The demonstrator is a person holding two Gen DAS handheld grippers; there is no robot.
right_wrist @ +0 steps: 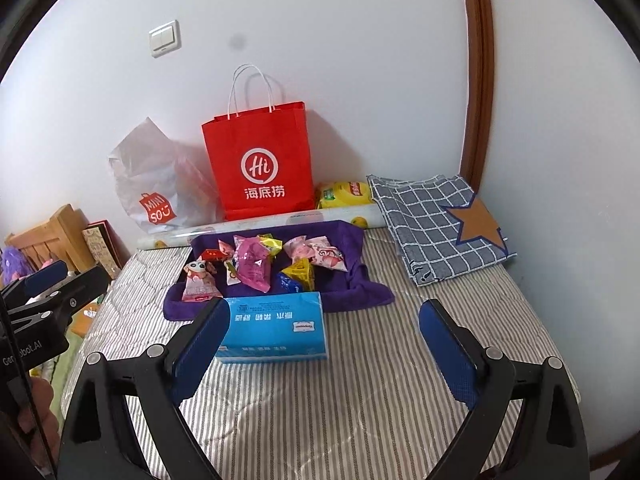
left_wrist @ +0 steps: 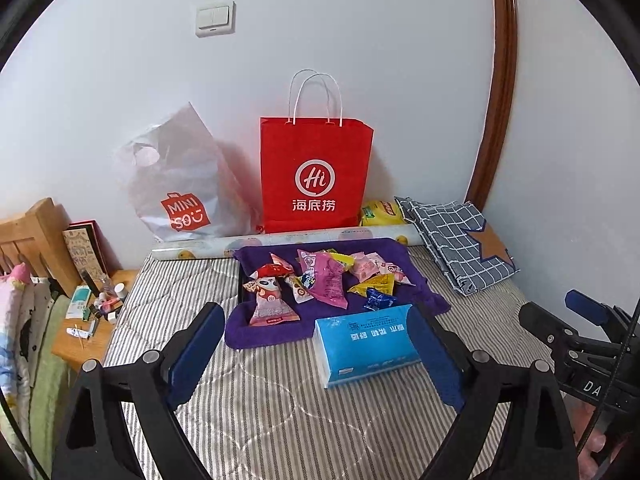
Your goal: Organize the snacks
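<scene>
Several snack packets lie on a purple towel (left_wrist: 424, 292) (right_wrist: 360, 288) draped over a tray: a pink panda pouch (left_wrist: 272, 300) (right_wrist: 199, 282), a magenta bag (left_wrist: 328, 280) (right_wrist: 252, 264), a yellow packet (left_wrist: 376, 284) (right_wrist: 300, 274) and a small blue one (left_wrist: 380, 300). A blue tissue pack (left_wrist: 368, 344) (right_wrist: 276, 328) lies on the striped mattress in front of the towel. My left gripper (left_wrist: 316, 312) stands open, short of the towel, its right finger beside the tissue pack. My right gripper (right_wrist: 324, 308) is open too, with nothing pressed between its pads.
A red paper bag (left_wrist: 316, 176) (right_wrist: 260, 164) and a clear Miniso bag (left_wrist: 180, 184) lean on the wall behind a rolled sheet (left_wrist: 280, 240). Folded checked cloth (left_wrist: 460, 240) lies at the right. A cluttered wooden bedside table (left_wrist: 92, 320) stands at the left.
</scene>
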